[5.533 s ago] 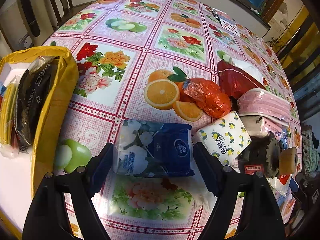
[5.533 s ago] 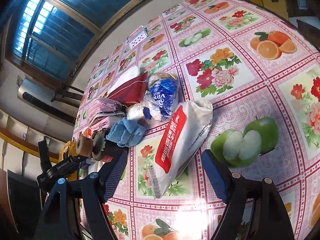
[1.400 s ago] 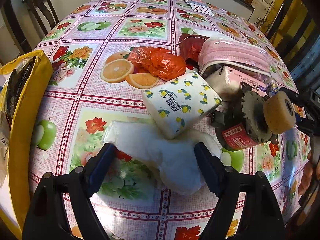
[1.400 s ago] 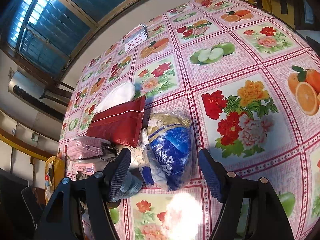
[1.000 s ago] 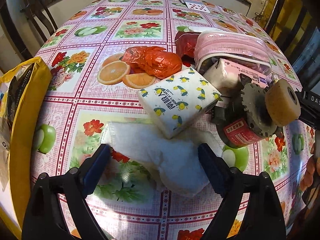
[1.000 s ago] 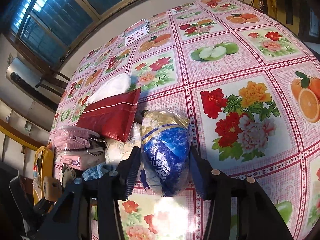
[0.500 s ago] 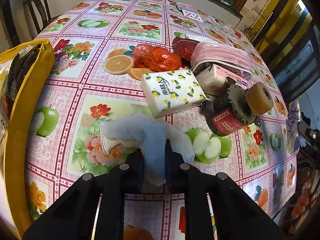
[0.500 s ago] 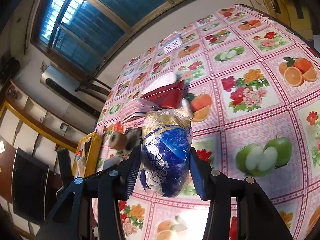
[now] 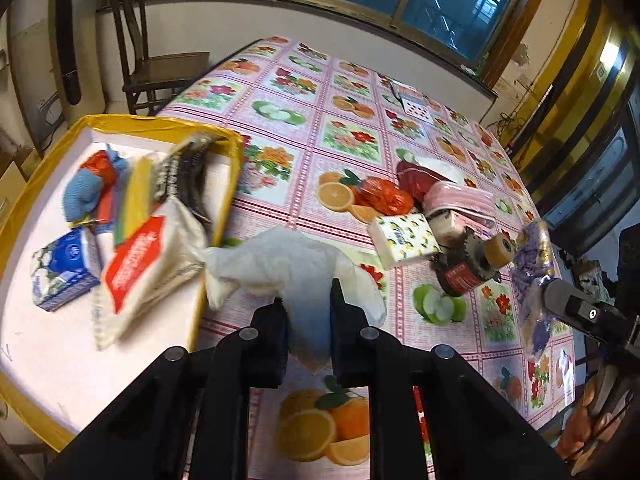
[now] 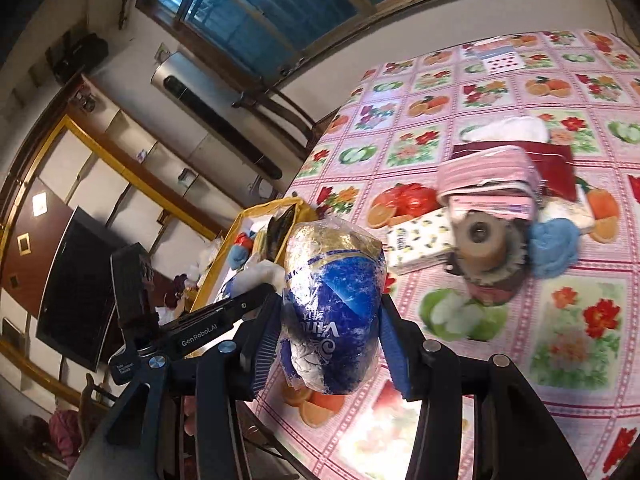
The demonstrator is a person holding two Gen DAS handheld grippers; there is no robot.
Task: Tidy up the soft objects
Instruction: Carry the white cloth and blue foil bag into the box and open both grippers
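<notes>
A crumpled white cloth (image 9: 296, 268) hangs above the table, pinched in my shut left gripper (image 9: 308, 312) just right of the yellow-rimmed box (image 9: 160, 122). That box holds a blue tissue pack (image 9: 60, 268), a red-and-white bag (image 9: 140, 268), a blue glove (image 9: 82, 192) and a black bag. Held in the air over the table's near edge, my right gripper (image 10: 330, 332) is shut on a blue-and-gold wrapped pack (image 10: 332, 312). The same wrapped pack (image 9: 536, 256) shows at the right of the left wrist view.
On the flowered tablecloth lie a lemon-print tissue pack (image 9: 402, 240), a red plastic bag (image 9: 386, 200), a pink pouch (image 9: 456, 200), a grinding wheel (image 9: 468, 264), a blue cloth (image 10: 556, 244) and a dark red pouch (image 10: 556, 164). A chair (image 9: 160, 68) stands behind the box.
My left gripper shut on the white cloth, rose and swung towards the yellow box. My right gripper shut on the blue pack and lifted it off the table towards the box.
</notes>
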